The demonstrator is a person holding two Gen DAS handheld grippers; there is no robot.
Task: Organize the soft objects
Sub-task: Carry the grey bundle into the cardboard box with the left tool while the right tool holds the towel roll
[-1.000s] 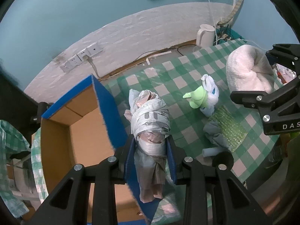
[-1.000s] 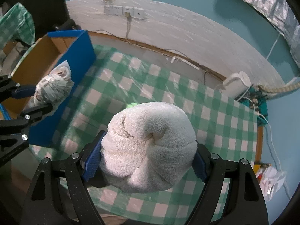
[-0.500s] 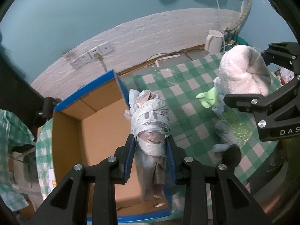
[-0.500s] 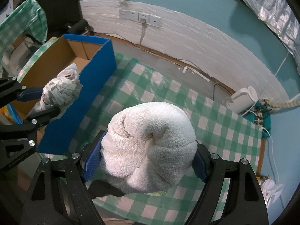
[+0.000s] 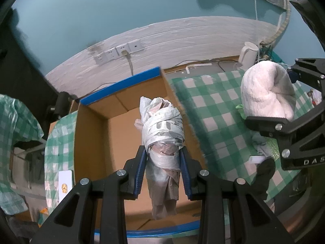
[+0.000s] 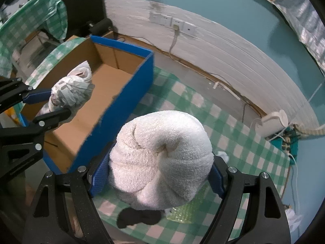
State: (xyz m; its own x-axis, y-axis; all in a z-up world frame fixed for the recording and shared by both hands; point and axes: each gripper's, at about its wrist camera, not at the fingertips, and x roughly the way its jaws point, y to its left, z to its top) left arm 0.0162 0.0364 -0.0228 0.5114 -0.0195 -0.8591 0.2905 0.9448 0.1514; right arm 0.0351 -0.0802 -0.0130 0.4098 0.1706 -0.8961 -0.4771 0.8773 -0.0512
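Note:
My left gripper (image 5: 163, 158) is shut on a wrapped bundle of white plastic bags (image 5: 162, 128) and holds it in the air over the open cardboard box (image 5: 91, 140) with blue outer walls. The bundle also shows in the right wrist view (image 6: 71, 93). My right gripper (image 6: 156, 172) is shut on a rolled white towel (image 6: 160, 158), held above the green checked tablecloth (image 6: 233, 138) to the right of the box (image 6: 130, 93). The towel shows at the right of the left wrist view (image 5: 266, 93).
A white kettle (image 5: 248, 56) stands at the table's far end by cables. Wall sockets (image 5: 119, 51) sit on the white wall behind. A green sponge, a grey cloth and a black item (image 6: 138, 217) lie on the table under the towel. Green checked fabric (image 5: 14, 126) hangs at left.
Both grippers have moved left with their loads. The bag bundle has gone from above the box's right wall to over the box's inside. The towel has come closer to the box.

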